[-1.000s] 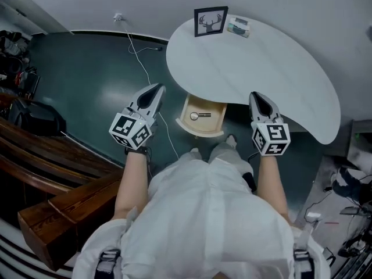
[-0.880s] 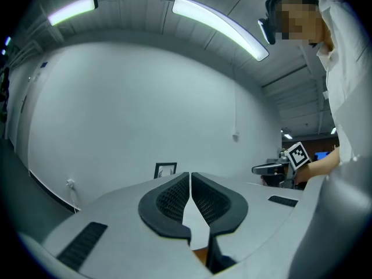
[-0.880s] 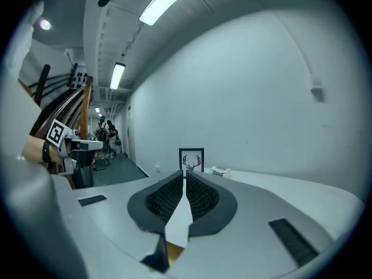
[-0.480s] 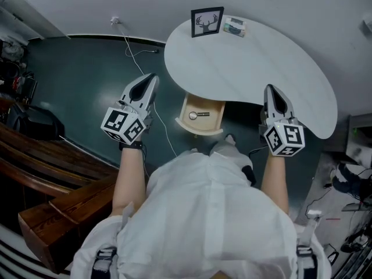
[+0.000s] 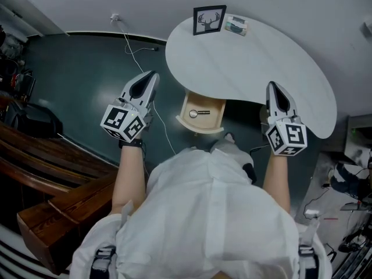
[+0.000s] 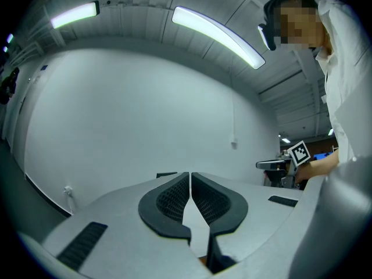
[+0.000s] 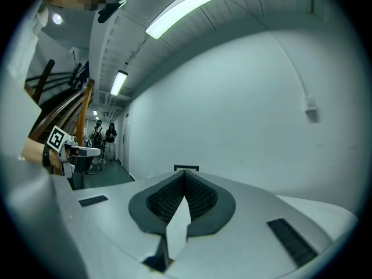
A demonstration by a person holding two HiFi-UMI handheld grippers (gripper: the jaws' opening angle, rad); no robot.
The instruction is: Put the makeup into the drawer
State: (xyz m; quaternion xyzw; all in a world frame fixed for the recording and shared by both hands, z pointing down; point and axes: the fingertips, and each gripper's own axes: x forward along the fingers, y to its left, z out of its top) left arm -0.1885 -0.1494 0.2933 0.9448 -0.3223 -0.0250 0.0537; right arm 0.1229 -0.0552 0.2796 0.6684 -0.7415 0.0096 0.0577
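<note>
Trouble lies mostly at the upper centre of the head view. There a small box [image 5: 236, 25], probably the makeup, sits on the white worktop [image 5: 256, 68] just beside an upright frame [image 5: 209, 21]. A careless reach could tip the frame, and a push instead of a pinch could slide the box off the far edge. Both tools are empty and pressed together, so either must spread before it can grip. The left tool [image 5: 151, 78] hangs over the floor at centre left. The right tool [image 5: 273, 88] is at the worktop's near edge, centre right. The drawer [image 5: 219, 115] stands open at the centre under the worktop, with a small item [image 5: 200, 114] lying in it. A release from too high could miss it or bounce out.
</note>
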